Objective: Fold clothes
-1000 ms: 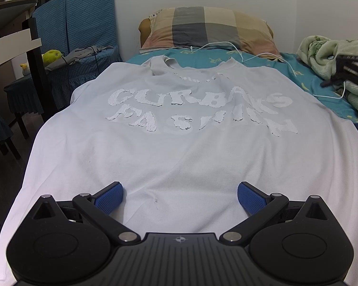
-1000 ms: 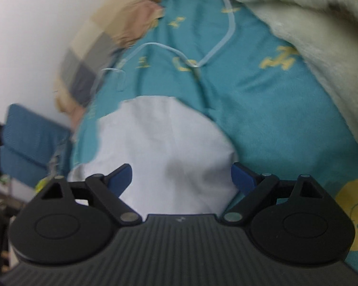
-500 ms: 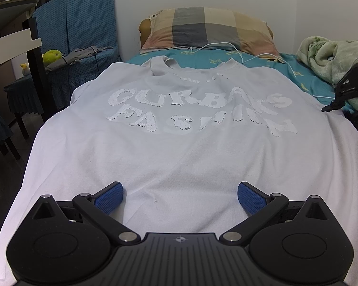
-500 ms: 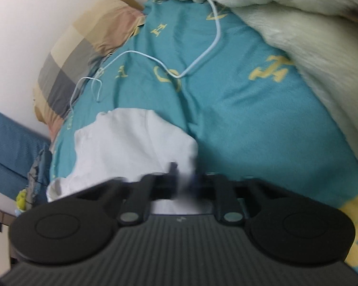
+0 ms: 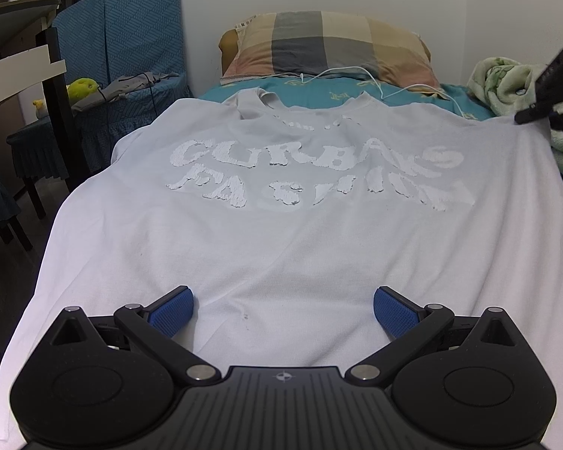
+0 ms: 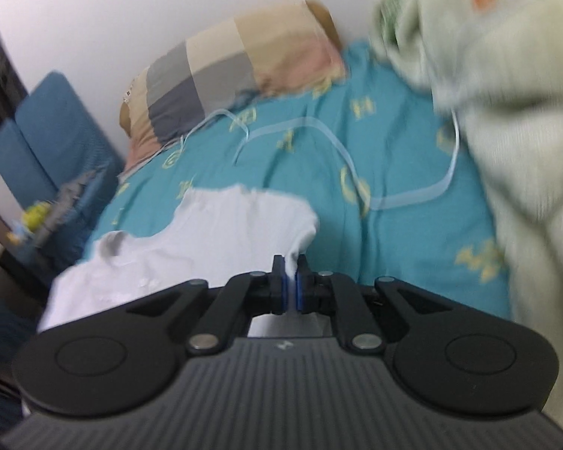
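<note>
Centrally, a pale grey shirt (image 5: 281, 225) lies spread flat, print side up, over a bed with a teal sheet (image 5: 319, 90), its collar at 12 o'clock toward a checked pillow (image 5: 326, 48) against the wall. Left gripper (image 5: 283, 309): fingers spread wide, blue pads (image 5: 172, 309) resting on or just above the shirt's lower hem at 6 o'clock, nothing held between them. Right gripper (image 6: 289, 285): fingers closed together on a pinch of the shirt's edge (image 6: 292, 262), the cloth rising in a small peak from the bed into the pads. In the left wrist view the same gripper (image 5: 555, 90) appears at 2 o'clock, at the shirt's far right corner, which it lifts slightly off the sheet. A white cable (image 6: 356, 172) loops over the sheet between pillow and shirt, at 12 to 1 o'clock. A pale green fleece blanket (image 6: 506, 112) is bunched along the bed's right side at 3 o'clock, just beside the held corner. Blue upholstered chairs (image 5: 124, 37) stand off the bed at 10 o'clock, carrying a grey garment (image 5: 131, 86) and a yellow-green toy (image 5: 82, 87). The right wrist view is blurred.
</note>
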Motion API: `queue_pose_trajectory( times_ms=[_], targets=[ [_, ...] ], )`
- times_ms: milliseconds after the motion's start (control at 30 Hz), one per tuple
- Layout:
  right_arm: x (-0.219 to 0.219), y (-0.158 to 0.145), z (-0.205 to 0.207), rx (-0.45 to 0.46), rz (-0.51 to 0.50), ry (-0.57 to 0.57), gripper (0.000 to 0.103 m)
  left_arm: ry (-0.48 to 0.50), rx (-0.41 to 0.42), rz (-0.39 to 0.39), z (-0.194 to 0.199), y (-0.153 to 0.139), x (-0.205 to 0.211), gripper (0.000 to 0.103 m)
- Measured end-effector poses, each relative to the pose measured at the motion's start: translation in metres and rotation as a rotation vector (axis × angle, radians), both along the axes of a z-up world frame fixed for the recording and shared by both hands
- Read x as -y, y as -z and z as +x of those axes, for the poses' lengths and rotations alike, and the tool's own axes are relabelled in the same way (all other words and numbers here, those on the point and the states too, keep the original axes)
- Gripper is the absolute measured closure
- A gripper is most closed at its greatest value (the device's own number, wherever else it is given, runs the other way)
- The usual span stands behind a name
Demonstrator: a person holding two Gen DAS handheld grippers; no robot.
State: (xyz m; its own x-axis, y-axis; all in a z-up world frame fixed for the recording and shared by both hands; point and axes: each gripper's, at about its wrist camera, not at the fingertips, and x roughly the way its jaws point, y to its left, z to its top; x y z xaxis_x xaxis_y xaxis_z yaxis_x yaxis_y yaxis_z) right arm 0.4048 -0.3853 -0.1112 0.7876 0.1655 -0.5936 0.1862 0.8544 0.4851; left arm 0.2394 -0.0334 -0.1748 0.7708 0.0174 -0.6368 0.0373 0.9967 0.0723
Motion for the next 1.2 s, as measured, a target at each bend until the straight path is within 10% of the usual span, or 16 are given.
queue_pose_trajectory(
  times_ms=[267,333,433,733,1033,1200],
  targets=[
    [0.022,-0.013,-0.038,-0.031,0.256,-0.009,0.085,0.0,0.0,-0.006,0.0,0.0,-0.001,0.0],
    [0.022,-0.01,-0.046,-0.046,0.353,0.013,0.053,0.0,-0.001,-0.008,0.0,0.0,-0.002,0.0],
    [0.016,-0.004,-0.054,-0.078,0.42,0.06,0.033,0.001,-0.002,-0.008,0.001,0.0,-0.002,0.0],
    [0.001,0.057,-0.087,-0.159,0.855,0.334,0.031,0.03,-0.036,-0.042,0.005,-0.005,-0.009,0.0],
    [-0.004,0.078,-0.092,-0.12,0.729,0.551,0.031,0.027,-0.033,-0.035,0.006,-0.004,-0.008,0.0],
    [-0.007,0.094,-0.078,-0.062,0.851,0.528,0.031,0.027,-0.035,-0.036,0.007,-0.004,-0.008,0.0]
  ],
)
